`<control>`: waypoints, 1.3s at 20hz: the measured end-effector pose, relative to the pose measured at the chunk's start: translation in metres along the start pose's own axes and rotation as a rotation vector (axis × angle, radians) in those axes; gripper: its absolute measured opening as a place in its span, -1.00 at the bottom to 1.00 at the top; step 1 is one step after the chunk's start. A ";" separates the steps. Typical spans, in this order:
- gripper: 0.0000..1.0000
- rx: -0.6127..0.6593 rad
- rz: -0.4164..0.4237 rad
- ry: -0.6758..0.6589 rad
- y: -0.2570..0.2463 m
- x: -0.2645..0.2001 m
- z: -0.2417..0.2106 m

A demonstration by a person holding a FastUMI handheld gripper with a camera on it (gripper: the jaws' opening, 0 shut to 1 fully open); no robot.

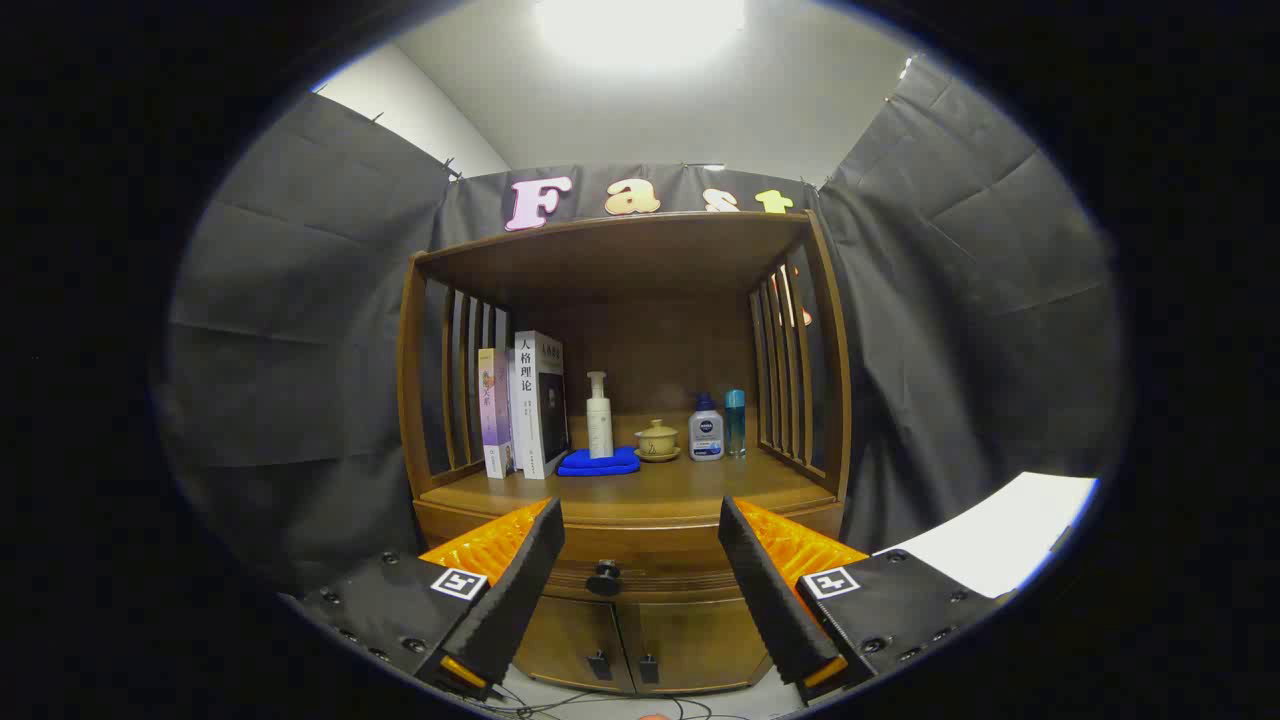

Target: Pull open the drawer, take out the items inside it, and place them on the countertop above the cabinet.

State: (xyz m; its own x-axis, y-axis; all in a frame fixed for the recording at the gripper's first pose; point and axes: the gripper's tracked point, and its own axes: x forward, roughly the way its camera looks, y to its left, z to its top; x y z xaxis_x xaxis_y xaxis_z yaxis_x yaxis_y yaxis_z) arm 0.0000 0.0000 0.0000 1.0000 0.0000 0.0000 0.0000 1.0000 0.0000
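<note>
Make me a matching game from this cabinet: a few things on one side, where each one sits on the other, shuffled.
Things:
1. books
2. white pump bottle
3. drawer knob
4. lidded cup

Places:
A. between the open fingers of the hand-held gripper
B. on a saucer, left of the two small bottles
C. upright against the left slats
D. on the blue cloth

Pairs: 1-C, 2-D, 3-A, 4-B

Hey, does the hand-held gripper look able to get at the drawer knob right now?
Probably yes: the hand-held gripper is open, and the drawer knob sits between and beyond its fingers with nothing in front of it on the closed drawer.
</note>
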 end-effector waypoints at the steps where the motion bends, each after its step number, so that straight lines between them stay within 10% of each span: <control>1: 0.97 0.000 0.000 -0.003 0.000 0.000 0.000; 26: 0.96 0.029 0.068 -0.015 0.017 0.043 -0.012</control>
State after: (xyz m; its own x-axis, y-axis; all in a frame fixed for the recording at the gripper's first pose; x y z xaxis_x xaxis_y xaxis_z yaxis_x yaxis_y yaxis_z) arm 0.0434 0.0171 -0.0117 0.9976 0.0679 0.0163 -0.0684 0.9973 0.0285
